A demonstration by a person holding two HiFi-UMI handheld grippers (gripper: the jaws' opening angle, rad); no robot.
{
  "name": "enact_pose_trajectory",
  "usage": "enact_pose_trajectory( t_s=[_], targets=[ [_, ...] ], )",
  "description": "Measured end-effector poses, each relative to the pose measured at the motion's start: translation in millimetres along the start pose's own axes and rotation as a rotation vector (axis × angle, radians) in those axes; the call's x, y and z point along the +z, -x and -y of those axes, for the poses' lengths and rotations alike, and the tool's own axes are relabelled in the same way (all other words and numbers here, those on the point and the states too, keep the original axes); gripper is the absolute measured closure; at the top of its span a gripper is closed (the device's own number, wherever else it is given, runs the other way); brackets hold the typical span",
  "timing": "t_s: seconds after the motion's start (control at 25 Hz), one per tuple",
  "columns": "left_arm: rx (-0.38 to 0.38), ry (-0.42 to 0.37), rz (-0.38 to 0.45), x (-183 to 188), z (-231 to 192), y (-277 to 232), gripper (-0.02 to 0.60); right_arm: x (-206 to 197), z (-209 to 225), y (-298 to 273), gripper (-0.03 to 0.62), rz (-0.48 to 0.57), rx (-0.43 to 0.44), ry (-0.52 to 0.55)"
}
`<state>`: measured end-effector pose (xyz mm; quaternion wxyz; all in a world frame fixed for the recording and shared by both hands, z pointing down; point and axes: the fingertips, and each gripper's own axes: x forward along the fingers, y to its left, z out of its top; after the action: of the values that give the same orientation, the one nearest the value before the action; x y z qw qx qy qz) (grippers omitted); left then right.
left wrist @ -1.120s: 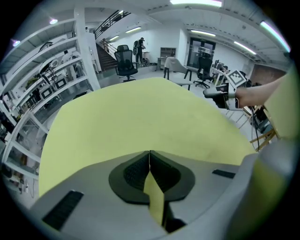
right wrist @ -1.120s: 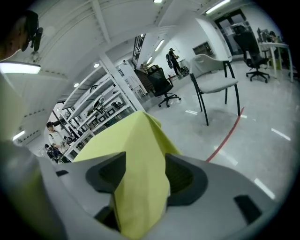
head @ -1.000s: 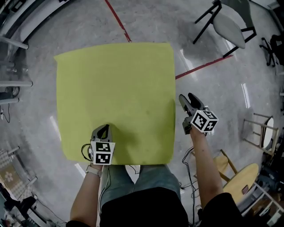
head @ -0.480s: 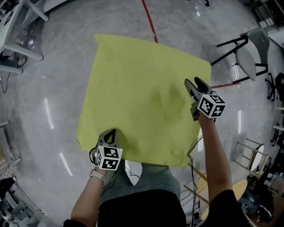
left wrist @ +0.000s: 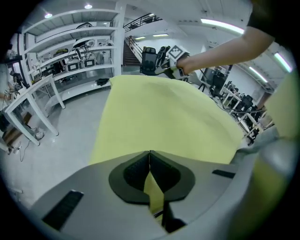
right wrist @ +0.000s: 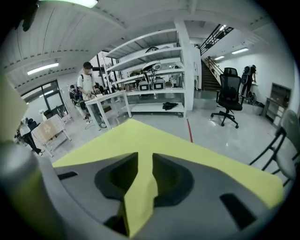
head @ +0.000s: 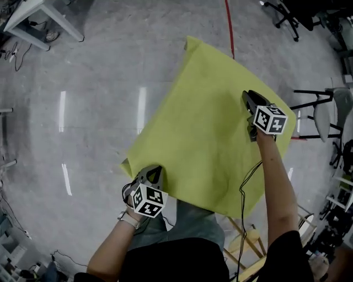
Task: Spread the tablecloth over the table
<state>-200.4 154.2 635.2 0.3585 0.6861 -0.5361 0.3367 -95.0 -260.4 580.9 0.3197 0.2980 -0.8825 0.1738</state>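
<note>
The yellow-green tablecloth (head: 204,121) lies stretched out flat as a diamond above the grey floor; whatever is under it is hidden. My left gripper (head: 156,168) sits at the near left corner, shut on the cloth's edge (left wrist: 152,187), with its jaws meeting at the tips. My right gripper (head: 251,95) is at the right edge. Its jaws have just been closing, and a fold of cloth (right wrist: 140,192) runs through the narrow gap left between them. The left gripper view shows the cloth (left wrist: 159,117) reaching across to the right gripper (left wrist: 157,61).
A red line (head: 228,22) crosses the floor beyond the cloth. Black-framed chairs (head: 317,110) stand to the right, a wooden chair (head: 248,242) near my legs, a white table (head: 33,16) at top left. White shelves (right wrist: 154,70) and an office chair (right wrist: 228,93) are farther off.
The right gripper has come from beside the cloth onto its right edge, and its jaws have narrowed. The view has swung, so the cloth now shows as a diamond further right. The left gripper keeps its corner.
</note>
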Motion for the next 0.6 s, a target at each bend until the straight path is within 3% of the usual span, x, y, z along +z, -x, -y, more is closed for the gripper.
enact_pose_trajectory(
  t_s=[0.08, 0.16, 0.36, 0.6],
  targets=[
    [-0.045, 0.015, -0.001, -8.3, -3.2, 3.0, 0.571, 7.3, -15.1, -26.1, 0.542, -0.031, -0.023, 0.047],
    [-0.074, 0.025, 0.004, -12.9, -8.6, 5.0, 0.571, 14.0, -29.8, -52.7, 0.566, -0.058, -0.035, 0.088],
    [-0.125, 0.038, 0.013, -11.2, -13.3, 7.6, 0.571, 21.3, -53.2, -100.3, 0.573, -0.140, -0.038, 0.128],
    [-0.182, 0.091, 0.011, -16.0, -19.4, 9.3, 0.572, 21.5, -57.6, -110.6, 0.582, -0.176, -0.074, 0.152]
  ],
)
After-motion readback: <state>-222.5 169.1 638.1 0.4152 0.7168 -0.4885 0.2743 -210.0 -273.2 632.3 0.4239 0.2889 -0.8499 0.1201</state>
